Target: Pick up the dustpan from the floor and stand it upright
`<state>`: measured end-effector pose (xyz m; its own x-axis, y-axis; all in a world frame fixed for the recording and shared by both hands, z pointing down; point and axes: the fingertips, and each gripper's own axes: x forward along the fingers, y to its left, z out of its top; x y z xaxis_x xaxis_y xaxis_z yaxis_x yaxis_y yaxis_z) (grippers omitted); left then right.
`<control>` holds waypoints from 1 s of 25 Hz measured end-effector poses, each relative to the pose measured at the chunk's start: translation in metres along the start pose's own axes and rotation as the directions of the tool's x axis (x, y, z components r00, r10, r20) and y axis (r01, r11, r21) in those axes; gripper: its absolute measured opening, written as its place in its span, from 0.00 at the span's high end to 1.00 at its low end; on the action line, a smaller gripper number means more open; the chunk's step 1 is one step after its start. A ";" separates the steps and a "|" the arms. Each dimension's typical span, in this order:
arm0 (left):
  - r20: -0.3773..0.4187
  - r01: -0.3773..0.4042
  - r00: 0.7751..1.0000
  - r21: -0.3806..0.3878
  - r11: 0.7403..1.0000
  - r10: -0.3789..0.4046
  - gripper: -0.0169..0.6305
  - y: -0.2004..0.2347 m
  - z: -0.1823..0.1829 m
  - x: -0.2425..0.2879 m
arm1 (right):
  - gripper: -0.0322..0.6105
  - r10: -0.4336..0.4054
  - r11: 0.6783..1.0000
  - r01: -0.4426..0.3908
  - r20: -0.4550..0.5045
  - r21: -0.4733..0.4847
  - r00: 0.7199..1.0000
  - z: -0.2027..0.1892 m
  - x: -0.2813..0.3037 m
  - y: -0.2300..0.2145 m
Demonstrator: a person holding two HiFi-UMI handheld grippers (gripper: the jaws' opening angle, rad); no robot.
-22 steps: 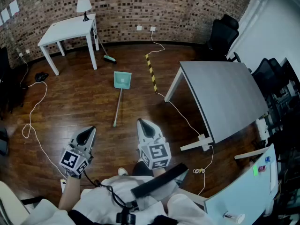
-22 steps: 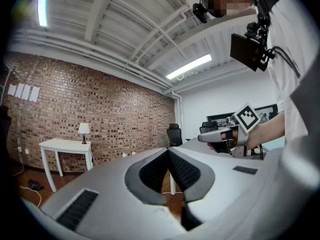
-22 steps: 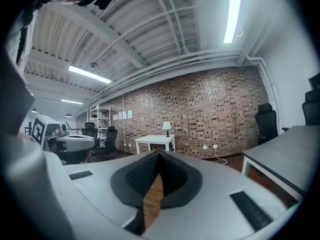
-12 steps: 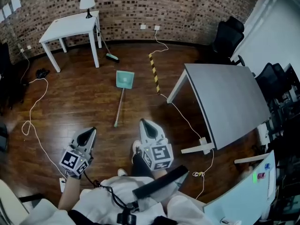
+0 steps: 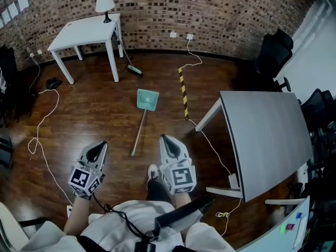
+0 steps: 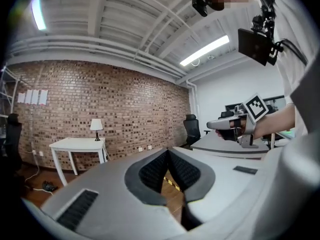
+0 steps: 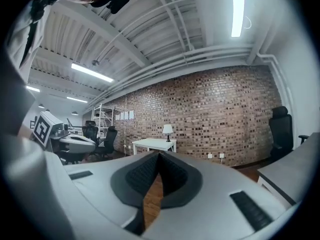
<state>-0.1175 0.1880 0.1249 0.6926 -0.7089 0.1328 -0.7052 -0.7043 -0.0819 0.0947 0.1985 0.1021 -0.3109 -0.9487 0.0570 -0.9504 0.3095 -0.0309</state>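
The teal plastic dustpan with a long pale handle (image 5: 147, 100) lies flat on the dark wooden floor (image 5: 100, 109). Its pan is toward the brick wall (image 5: 157, 9) and its handle end points back to the person. It lies in the open part of the floor between the white square table (image 5: 86, 30) at the left and the grey rectangular table (image 5: 268, 135) at the right, touching neither. A yellow-and-black striped strip (image 5: 184, 91) lies near the pan, on its right. A thin white cable (image 5: 39, 135) curls on the floor at the left, well apart from the dustpan.

Both hands are low in front of the person's body and point forward, about level. The left gripper (image 5: 100, 147) has its jaws pressed together with nothing between them, and the right gripper (image 5: 165, 139) is the same. In the head view the handle end appears between the two gripper tips, and neither gripper touches it.
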 end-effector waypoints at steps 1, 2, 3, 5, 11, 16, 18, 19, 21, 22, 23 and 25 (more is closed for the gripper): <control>0.002 -0.006 1.000 -0.004 1.000 0.006 0.98 0.006 0.004 0.016 | 0.96 0.007 1.000 -0.007 0.010 0.003 1.000 0.006 0.013 -0.010; 0.008 -0.011 1.000 -0.008 1.000 0.011 0.98 0.013 0.010 0.031 | 0.96 0.017 1.000 -0.017 0.022 0.003 1.000 0.013 0.025 -0.020; 0.015 -0.017 1.000 -0.013 1.000 0.018 0.98 0.018 0.016 0.045 | 0.96 0.028 1.000 -0.028 0.030 0.000 0.999 0.019 0.035 -0.029; 0.022 -0.032 0.999 -0.030 0.999 0.033 0.98 0.030 0.022 0.069 | 0.96 0.040 0.999 -0.040 0.034 -0.011 0.999 0.027 0.053 -0.047; -0.002 -0.022 1.000 -0.025 0.999 0.022 0.98 0.062 0.021 0.111 | 0.97 -0.011 1.000 0.010 0.035 0.014 0.999 0.030 0.095 -0.087; -0.027 0.025 0.999 -0.039 0.999 -0.026 0.98 0.090 0.006 0.124 | 0.96 -0.033 0.999 0.032 0.031 0.035 0.999 0.027 0.118 -0.090; 0.016 0.057 0.998 -0.061 0.997 -0.056 0.97 0.098 0.004 0.124 | 0.92 -0.025 0.999 0.024 0.019 0.043 0.999 0.020 0.125 -0.089; 0.044 0.081 0.996 -0.077 0.994 -0.078 0.93 0.101 0.003 0.124 | 0.92 -0.021 0.999 0.020 0.013 0.050 1.000 0.015 0.129 -0.089; 0.054 0.135 0.990 -0.104 0.985 -0.130 0.83 0.104 -0.009 0.128 | 0.92 -0.019 0.998 0.019 -0.005 0.062 1.000 0.004 0.135 -0.088; 0.036 0.158 0.987 -0.110 0.981 -0.155 0.79 0.105 -0.021 0.131 | 0.92 -0.021 0.998 0.022 -0.018 0.064 1.000 -0.002 0.138 -0.088; 0.009 0.178 0.984 -0.115 0.977 -0.178 0.79 0.106 -0.035 0.134 | 0.92 -0.021 0.998 0.023 -0.034 0.064 0.999 -0.010 0.141 -0.087; -0.050 0.218 0.973 -0.129 0.967 -0.226 0.77 0.108 -0.069 0.141 | 0.84 -0.001 0.998 0.006 -0.072 0.067 0.997 -0.028 0.151 -0.081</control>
<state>-0.1065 0.0143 0.2025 0.8254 -0.5288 0.1975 -0.5509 -0.8310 0.0770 0.1248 0.0323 0.1412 -0.3102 -0.9420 0.1283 -0.9492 0.2993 -0.0975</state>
